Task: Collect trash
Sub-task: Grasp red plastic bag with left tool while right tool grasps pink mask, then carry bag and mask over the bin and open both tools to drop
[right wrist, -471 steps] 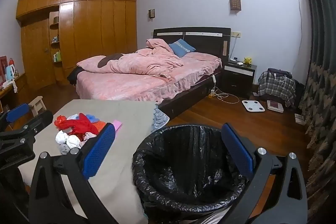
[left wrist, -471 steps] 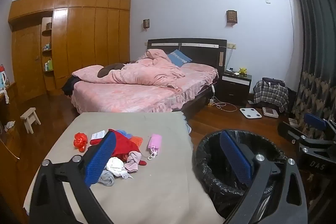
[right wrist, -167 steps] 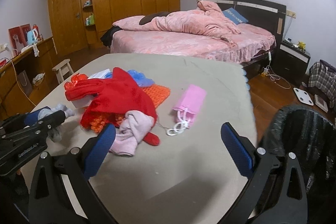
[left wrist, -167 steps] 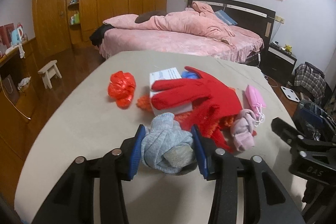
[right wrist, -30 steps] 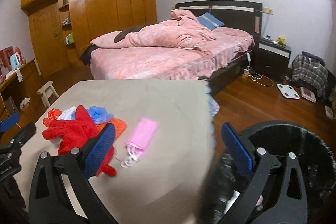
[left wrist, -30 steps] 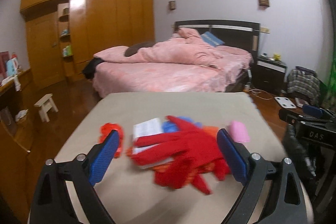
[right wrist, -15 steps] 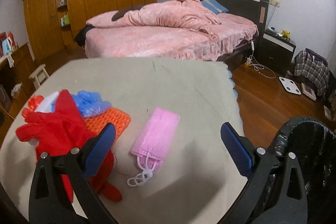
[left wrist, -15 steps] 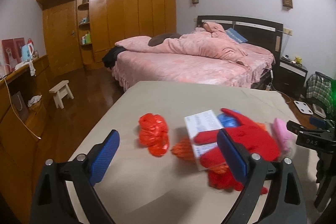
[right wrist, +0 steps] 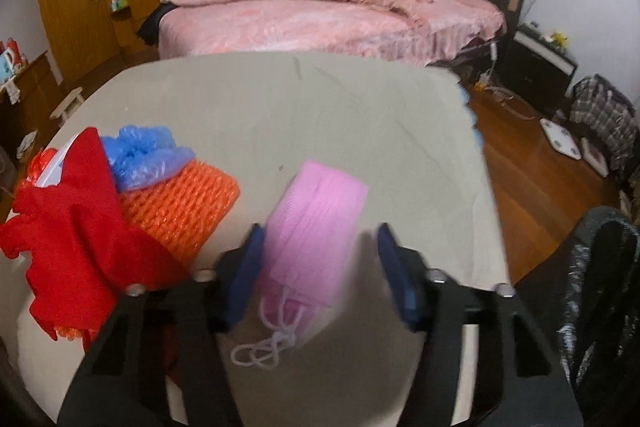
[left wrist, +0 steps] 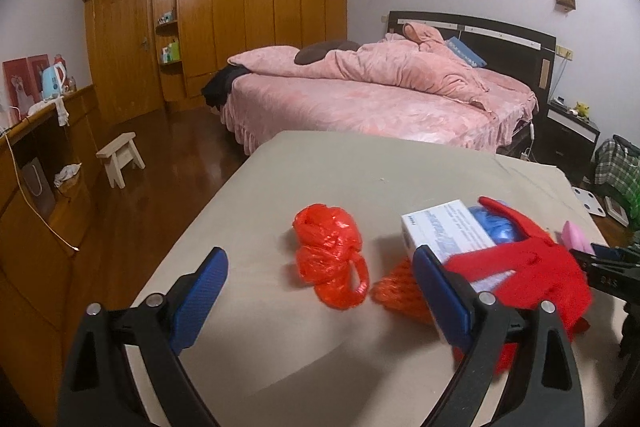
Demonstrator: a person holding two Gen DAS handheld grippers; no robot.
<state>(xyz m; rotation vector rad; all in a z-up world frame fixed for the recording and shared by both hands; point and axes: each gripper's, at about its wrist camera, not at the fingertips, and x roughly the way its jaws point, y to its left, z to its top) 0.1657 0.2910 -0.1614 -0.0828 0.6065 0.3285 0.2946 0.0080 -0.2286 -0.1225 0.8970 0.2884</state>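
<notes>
A pink face mask [right wrist: 316,223] lies on the beige table [right wrist: 320,99], between the open fingers of my right gripper [right wrist: 320,275], which are not touching it. A red glove [right wrist: 76,223], an orange net [right wrist: 180,207] and a blue plastic wad [right wrist: 144,155] lie to its left. In the left wrist view my left gripper [left wrist: 320,291] is open and empty over the table, near a crumpled red plastic bag [left wrist: 328,251]. A white box [left wrist: 444,231] sits under the red glove [left wrist: 520,271]. The black-lined trash bin [right wrist: 600,287] stands at the table's right.
A pink bed [left wrist: 380,95] stands beyond the table. A wooden wardrobe [left wrist: 224,11] fills the back left wall. A small stool [left wrist: 120,157] and a desk [left wrist: 40,147] are on the left. A nightstand [right wrist: 540,71] and scale [right wrist: 560,139] are on the right.
My right gripper has moved down and forward around the pink mask and its fingers have narrowed. My left gripper has moved closer to the red bag, still open.
</notes>
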